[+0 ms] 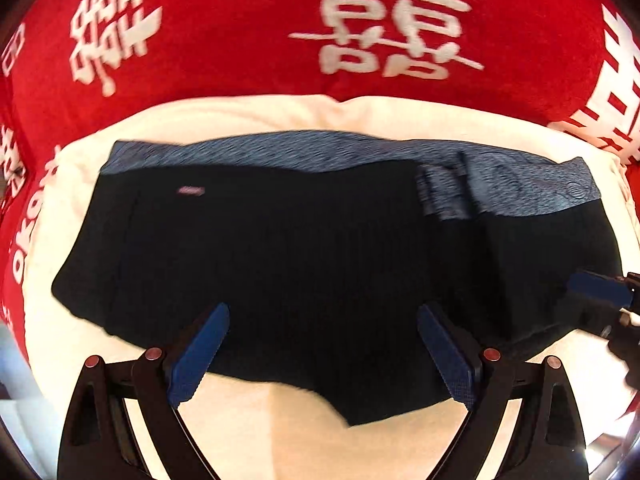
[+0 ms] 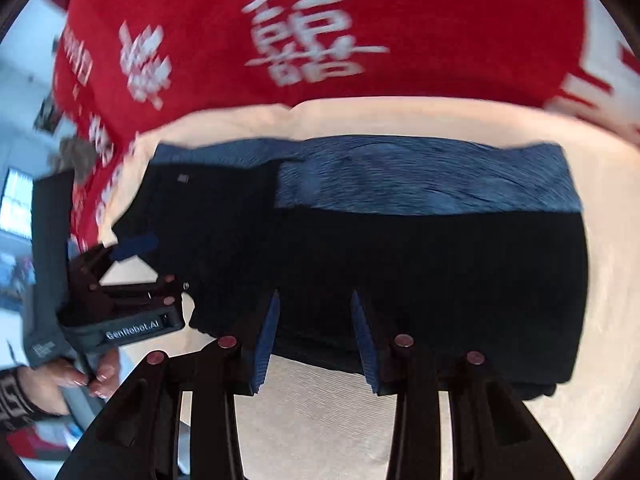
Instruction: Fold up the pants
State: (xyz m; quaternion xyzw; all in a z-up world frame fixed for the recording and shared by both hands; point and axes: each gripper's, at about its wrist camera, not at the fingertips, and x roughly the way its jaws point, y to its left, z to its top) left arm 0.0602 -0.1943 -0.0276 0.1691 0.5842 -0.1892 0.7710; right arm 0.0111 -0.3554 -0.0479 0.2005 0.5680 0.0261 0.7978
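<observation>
Folded dark pants — ribbed blue waistband, left tongs spread wide, right tongs narrower — both empty

The pants lie on a cloth — a blanket behind, both underneath.

Background only: plush red blanket with big white double-happiness characters fills the far half of both views, with some white Latin lettering down its left edge. Over it lies a cream-white fabric sheet, its far edge touching the red blanket. In the right wrist view, far left, a bright window and blurred room clutter show; details unreadable. Motion blur softens both frames.
</observation>
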